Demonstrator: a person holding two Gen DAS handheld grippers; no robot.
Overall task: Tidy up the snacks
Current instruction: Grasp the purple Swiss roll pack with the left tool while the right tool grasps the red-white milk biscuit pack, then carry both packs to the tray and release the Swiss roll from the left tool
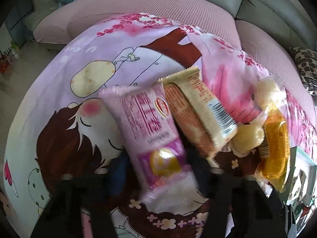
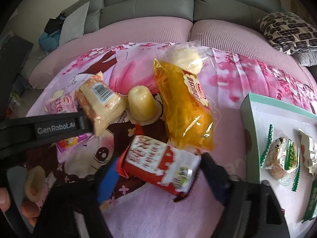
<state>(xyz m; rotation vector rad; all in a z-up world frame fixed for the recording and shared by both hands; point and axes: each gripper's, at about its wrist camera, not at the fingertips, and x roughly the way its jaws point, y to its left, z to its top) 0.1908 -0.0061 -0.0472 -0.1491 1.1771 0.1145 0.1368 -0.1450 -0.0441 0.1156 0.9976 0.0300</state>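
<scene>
My left gripper [image 1: 156,164] has its fingers on both sides of a pink snack packet [image 1: 146,127]; the frame is blurred. Next to it lie a cream wafer packet [image 1: 202,111], a pale jelly cup [image 1: 247,138] and an orange cake packet [image 1: 275,148]. My right gripper [image 2: 158,164] has its fingers against both ends of a red and white snack packet [image 2: 162,158]. Beyond it lie the orange cake packet [image 2: 184,107], the jelly cup [image 2: 141,105], the wafer packet [image 2: 101,103] and the pink packet [image 2: 61,103]. The left gripper's arm [image 2: 55,129] reaches in from the left.
A white box with a mint rim [image 2: 257,107] at the right holds several wrapped snacks [image 2: 281,156]. Everything sits on a cartoon-print cloth [image 1: 59,91] over a pink surface. A grey sofa [image 2: 178,2] and a patterned pillow [image 2: 287,33] stand behind.
</scene>
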